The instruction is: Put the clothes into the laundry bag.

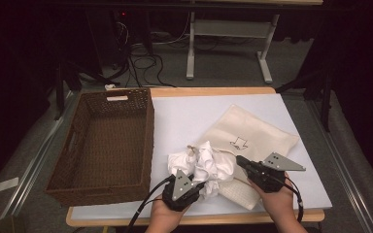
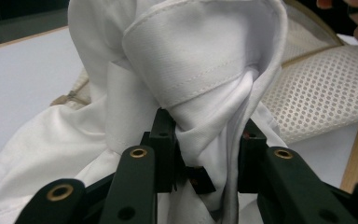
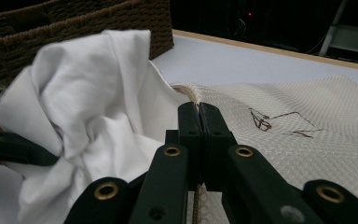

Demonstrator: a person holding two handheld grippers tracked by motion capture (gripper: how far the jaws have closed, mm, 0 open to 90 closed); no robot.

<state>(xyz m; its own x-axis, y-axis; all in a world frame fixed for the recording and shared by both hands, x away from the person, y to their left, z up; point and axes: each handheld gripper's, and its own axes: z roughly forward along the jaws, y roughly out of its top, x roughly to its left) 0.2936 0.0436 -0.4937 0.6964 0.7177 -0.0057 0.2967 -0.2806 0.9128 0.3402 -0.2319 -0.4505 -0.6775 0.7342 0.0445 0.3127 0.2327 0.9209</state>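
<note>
A crumpled white shirt lies near the table's front edge, partly on the mouth of a cream mesh bag with an arrow drawn on it. My left gripper comes in from the front and is shut on a gathered fold of the shirt; the cloth is pinched between its jaws. My right gripper sits at the bag's near right side, its jaws shut on the corded rim of the bag. The shirt bulges just left of that rim.
A large brown wicker basket stands at the left of the white table mat, its inside bare. Its wall rises behind the shirt. The wooden table edge runs close to both hands. Table legs and cables lie on the floor beyond.
</note>
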